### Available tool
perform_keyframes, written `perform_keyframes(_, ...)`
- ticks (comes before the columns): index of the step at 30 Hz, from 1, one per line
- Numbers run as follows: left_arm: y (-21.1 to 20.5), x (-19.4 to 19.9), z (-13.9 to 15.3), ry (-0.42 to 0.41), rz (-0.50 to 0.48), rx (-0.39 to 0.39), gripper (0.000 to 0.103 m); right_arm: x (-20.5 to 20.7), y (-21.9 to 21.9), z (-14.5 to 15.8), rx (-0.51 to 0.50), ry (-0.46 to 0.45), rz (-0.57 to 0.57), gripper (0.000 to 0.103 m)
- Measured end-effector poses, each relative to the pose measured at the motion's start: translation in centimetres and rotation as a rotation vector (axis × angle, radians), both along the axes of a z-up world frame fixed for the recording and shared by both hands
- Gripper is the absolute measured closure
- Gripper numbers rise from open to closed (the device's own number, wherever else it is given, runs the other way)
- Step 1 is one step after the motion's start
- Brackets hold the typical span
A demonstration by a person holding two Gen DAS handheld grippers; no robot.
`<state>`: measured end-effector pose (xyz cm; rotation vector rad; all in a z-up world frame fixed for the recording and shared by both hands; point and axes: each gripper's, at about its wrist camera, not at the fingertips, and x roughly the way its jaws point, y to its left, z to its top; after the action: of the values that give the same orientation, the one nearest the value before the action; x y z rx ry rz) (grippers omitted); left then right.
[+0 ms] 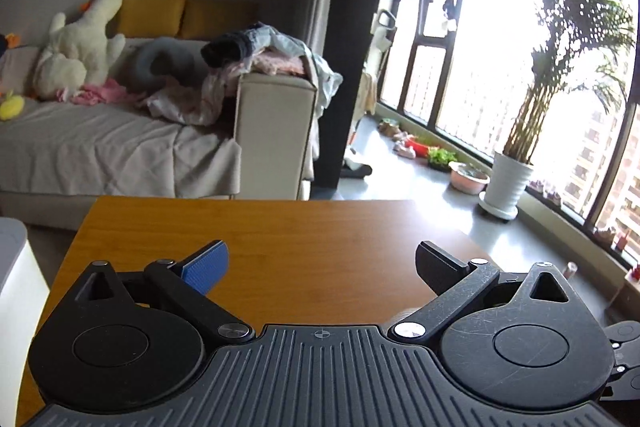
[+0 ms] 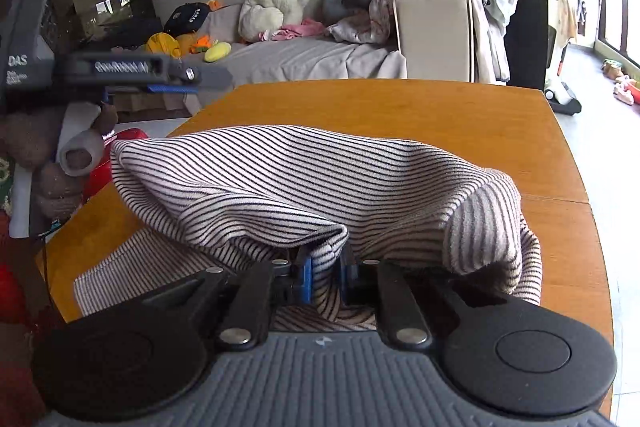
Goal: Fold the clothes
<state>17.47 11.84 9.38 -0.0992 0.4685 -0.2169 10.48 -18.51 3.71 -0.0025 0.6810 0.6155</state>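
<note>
A black-and-white striped garment (image 2: 288,179) lies bunched on the wooden table (image 2: 460,119). My right gripper (image 2: 325,281) is shut on a fold of this garment, its blue pads pinching the cloth at the near edge. In the right wrist view my left gripper (image 2: 176,79) hovers at the far left, above the table's edge, held by a hand. The left wrist view shows my left gripper (image 1: 324,263) open above bare table (image 1: 300,239), with nothing between its blue pad (image 1: 206,267) and the black fingertip (image 1: 438,267). The garment is out of that view.
A grey sofa (image 1: 120,143) behind the table carries a white plush toy (image 1: 80,47) and a pile of clothes (image 1: 272,55) on its armrest. A potted palm (image 1: 516,171) and a pink bowl (image 1: 468,177) stand by the window. A white object (image 1: 16,267) sits left of the table.
</note>
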Motion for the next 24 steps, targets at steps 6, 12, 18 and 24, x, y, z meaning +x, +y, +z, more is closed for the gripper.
perform_keyframes(6,-0.3,-1.6,-3.3,0.138,-0.037,0.164,0.048,-2.0,-4.0,4.6,0.056,-0.153,-0.103,0.074)
perform_keyframes(12,1.9,-3.1,-5.3,0.197,0.042,0.302,0.038,1.3,-5.1,0.8,-0.065,0.037,-0.23,0.056)
perform_keyframes(18,5.3,-5.8,-3.1,0.231,0.014,0.045,0.023,-0.3,-7.8,0.3,0.011,0.086,-0.255,0.047)
perform_keyframes(24,3.4,-6.2,-3.8,0.296,-0.115,-0.121,0.009,0.9,-7.7,-0.7,0.119,0.112,-0.284,0.038)
